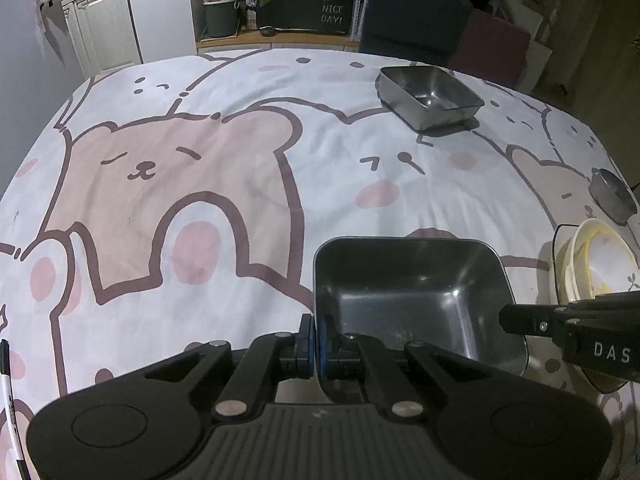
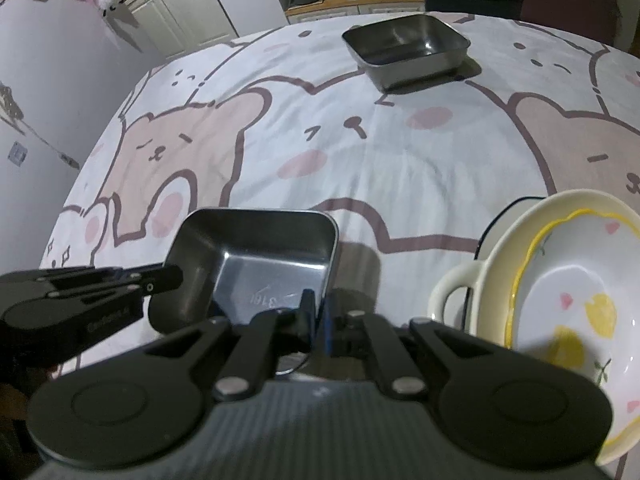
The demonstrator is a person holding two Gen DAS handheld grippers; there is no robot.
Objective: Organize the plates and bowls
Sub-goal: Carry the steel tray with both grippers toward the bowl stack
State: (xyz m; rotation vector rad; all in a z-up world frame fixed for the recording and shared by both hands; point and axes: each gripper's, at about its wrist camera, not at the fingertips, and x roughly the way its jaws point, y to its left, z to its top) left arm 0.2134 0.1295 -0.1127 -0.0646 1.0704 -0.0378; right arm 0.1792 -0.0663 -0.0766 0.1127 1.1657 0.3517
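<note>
A square steel tray (image 1: 416,296) is held between both grippers just above the bear-print cloth. My left gripper (image 1: 317,344) is shut on its left wall. My right gripper (image 2: 319,320) is shut on its right wall; the tray also shows in the right wrist view (image 2: 256,252). A second square steel tray (image 1: 430,96) stands at the far side of the table, also in the right wrist view (image 2: 406,50). A stack of ceramic bowls with a yellow-rimmed floral one on top (image 2: 568,300) sits to the right, also in the left wrist view (image 1: 600,264).
A small round steel dish (image 1: 612,196) sits near the table's right edge. The table cloth (image 1: 200,184) spreads wide to the left. Chairs (image 1: 412,20) stand behind the far edge. A white cable (image 1: 10,408) lies at the near left.
</note>
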